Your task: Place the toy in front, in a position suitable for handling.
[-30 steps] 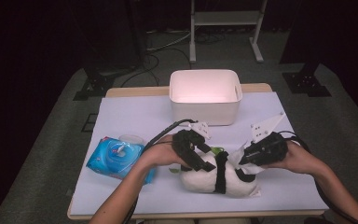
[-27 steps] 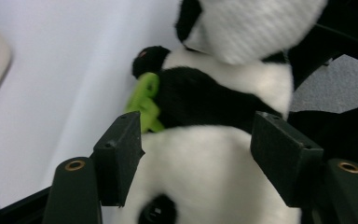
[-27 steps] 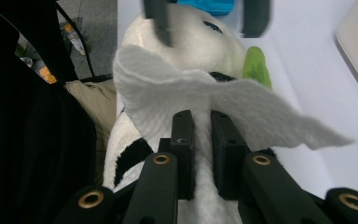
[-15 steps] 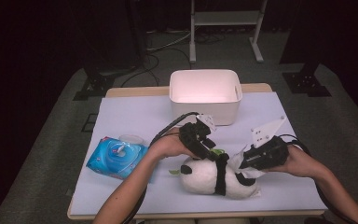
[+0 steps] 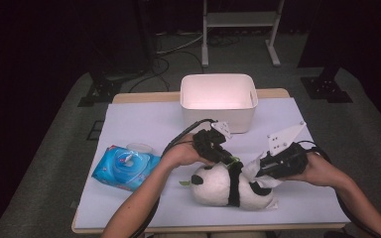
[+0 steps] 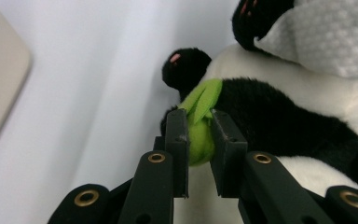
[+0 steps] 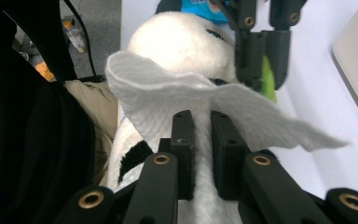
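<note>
2 tongs grip: left tongs (image 6: 199, 135) just closed on panda's green leaf (image 6: 200, 116), right tongs (image 7: 200, 135) pinch white wipe (image 7: 168, 100).

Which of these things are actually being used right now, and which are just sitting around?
In use:
- panda toy
- its green leaf, pinched by the left gripper
- white wipe, held by the right gripper

Lying about:
- blue wipes pack
- white bin

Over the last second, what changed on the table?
The left gripper slid from the panda's head end to its middle, and its jaws have just been closing, now pinching the green leaf. The right gripper stayed put, clamped on the white wipe. Panda, bin and wipes pack unmoved.
</note>
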The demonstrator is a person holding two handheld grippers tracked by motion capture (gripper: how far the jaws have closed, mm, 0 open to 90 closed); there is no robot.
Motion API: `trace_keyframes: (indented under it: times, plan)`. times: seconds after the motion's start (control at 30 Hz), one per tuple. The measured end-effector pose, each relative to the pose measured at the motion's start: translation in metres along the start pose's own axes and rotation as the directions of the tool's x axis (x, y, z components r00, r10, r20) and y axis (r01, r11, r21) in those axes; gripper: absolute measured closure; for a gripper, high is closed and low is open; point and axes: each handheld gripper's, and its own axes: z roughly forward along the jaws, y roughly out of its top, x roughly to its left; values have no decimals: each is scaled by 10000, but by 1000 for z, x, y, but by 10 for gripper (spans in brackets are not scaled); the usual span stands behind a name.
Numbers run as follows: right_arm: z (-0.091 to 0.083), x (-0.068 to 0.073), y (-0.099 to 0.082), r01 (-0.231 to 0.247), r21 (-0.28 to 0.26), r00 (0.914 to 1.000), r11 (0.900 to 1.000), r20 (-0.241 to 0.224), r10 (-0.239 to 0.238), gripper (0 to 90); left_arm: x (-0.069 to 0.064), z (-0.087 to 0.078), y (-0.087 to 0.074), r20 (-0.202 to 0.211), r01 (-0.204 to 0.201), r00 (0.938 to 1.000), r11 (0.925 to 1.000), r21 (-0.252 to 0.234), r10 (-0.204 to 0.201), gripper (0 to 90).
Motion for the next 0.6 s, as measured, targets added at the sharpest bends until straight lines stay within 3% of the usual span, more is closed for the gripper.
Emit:
trace_keyframes:
  times: [0.3,0.37,0.47,0.6]
  plan:
    - [2,2,7,155,141,9999,9998,-41,-154,798,1,-17,9,-529,-140,9985,9978,-648,105,792]
    - [2,3,9,170,266,9998,9995,-42,-169,799,-2,-20,10,-676,-195,9976,9982,-566,156,790]
    - [2,3,12,233,292,9997,9993,10,-234,799,-5,-19,6,-521,-350,9981,9985,-409,329,786]
    - [-1,0,18,292,153,9995,9995,138,-294,798,-10,-19,2,-301,-389,9989,9977,-558,372,779]
